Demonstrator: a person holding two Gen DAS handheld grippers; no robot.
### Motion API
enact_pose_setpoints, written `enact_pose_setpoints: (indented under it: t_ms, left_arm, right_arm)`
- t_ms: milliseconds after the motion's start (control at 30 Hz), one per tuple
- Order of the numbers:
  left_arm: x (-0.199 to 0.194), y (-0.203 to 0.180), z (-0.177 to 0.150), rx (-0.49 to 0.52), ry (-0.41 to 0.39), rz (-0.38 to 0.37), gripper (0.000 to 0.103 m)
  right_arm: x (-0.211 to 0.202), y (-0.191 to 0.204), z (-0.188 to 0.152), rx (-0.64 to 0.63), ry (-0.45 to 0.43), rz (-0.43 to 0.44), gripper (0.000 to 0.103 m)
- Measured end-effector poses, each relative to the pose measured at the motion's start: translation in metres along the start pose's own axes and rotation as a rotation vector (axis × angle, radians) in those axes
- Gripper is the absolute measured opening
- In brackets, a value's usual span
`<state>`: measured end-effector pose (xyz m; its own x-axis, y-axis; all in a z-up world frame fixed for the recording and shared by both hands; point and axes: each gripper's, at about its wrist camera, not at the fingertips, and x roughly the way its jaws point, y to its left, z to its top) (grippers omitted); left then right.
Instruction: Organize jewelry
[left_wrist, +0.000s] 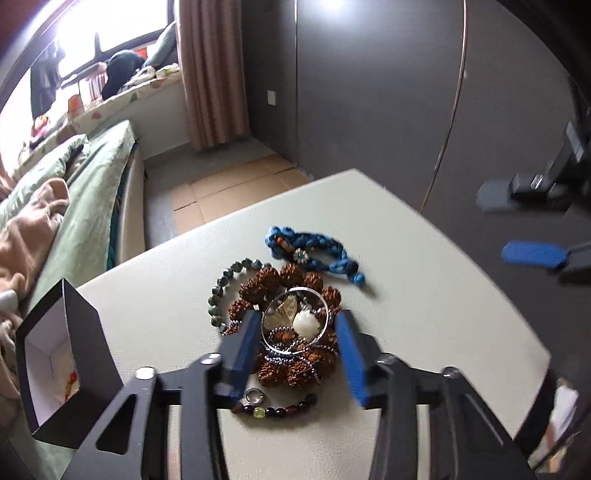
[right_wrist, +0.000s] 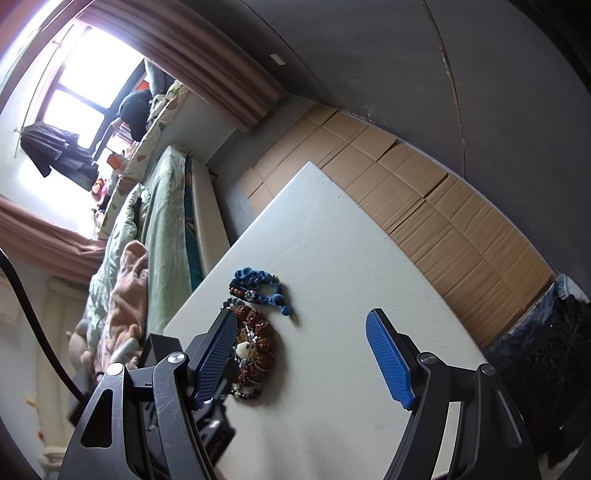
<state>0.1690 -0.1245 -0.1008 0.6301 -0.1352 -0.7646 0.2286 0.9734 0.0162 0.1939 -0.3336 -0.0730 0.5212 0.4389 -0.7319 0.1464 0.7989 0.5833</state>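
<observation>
Jewelry heaped in one pile mid table (left_wrist: 424, 295), near its left edge: brown seed-bead bracelet (left_wrist: 291, 280) at bottom, silver bangle (left_wrist: 325, 314) lying on top w/ white pendant (left_wrist: 306, 323) and pale leaf-shaped charm inside its ring. Green bead strand (left_wrist: 218, 295) curls along pile's left side, dark mixed-bead bracelet (left_wrist: 280, 410) w/ small silver ring (left_wrist: 255, 397) on near side, blue braided cord (left_wrist: 314, 251) on far side, touching or just beside the brown beads. Stacked like that, so probably meant to be picked off one at a time, top first.

Left hand-held gripper (left_wrist: 295, 332) angled down over pile, jaws parted, one blue pad each side of bangle; nothing pinched, pads not visibly pressing on anything. Looks lined up for bangle or fresh from a drop, can't say which.

Right hand-held gripper (right_wrist: 303, 358) hangs wide open over bare table to pile's right, holding nothing; prob. parked out of the way.

Black box (left_wrist: 88, 332) w/ white lining stands open at table's left edge, beside pile. Something w/ orange-red marks low inside, too small to ID. Likely the destination, hence kept within short reach.
</observation>
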Motion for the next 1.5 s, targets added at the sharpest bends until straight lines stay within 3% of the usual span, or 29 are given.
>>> enact_pose_setpoints:
  t_ms: [400,567,667,867,933,1300,1500]
  left_arm:
    - [0.015,-0.005,0.000,0.045,0.006,0.046,0.035]
    - [0.010,0.001,0.003,0.031,-0.007,0.042,0.022]
    - [0.008,0.008,0.005,0.007,-0.013,0.015,0.012]
    - [0.002,0.024,0.010,-0.068,-0.026,-0.030,0.008]
    - [0.002,0.030,0.011,-0.100,-0.026,-0.049,0.002]
    - [-0.026,0.060,0.019,-0.267,-0.123,-0.155,0.002]
    - [-0.039,0.071,0.020,-0.297,-0.153,-0.158,0.002]
  right_arm:
    - [-0.004,-0.008,0.007,0.018,-0.007,0.008,0.074]
    - [-0.003,-0.008,0.008,0.016,-0.006,0.007,0.074]
    - [-0.001,-0.006,0.009,0.010,-0.002,0.003,0.074]
    - [0.002,-0.002,0.008,0.006,0.001,-0.004,0.074]
    - [0.003,-0.001,0.007,0.002,0.003,-0.006,0.074]
    - [0.021,0.008,0.002,-0.028,0.038,-0.007,0.074]
    - [0.033,0.025,-0.005,-0.086,0.064,0.010,0.070]
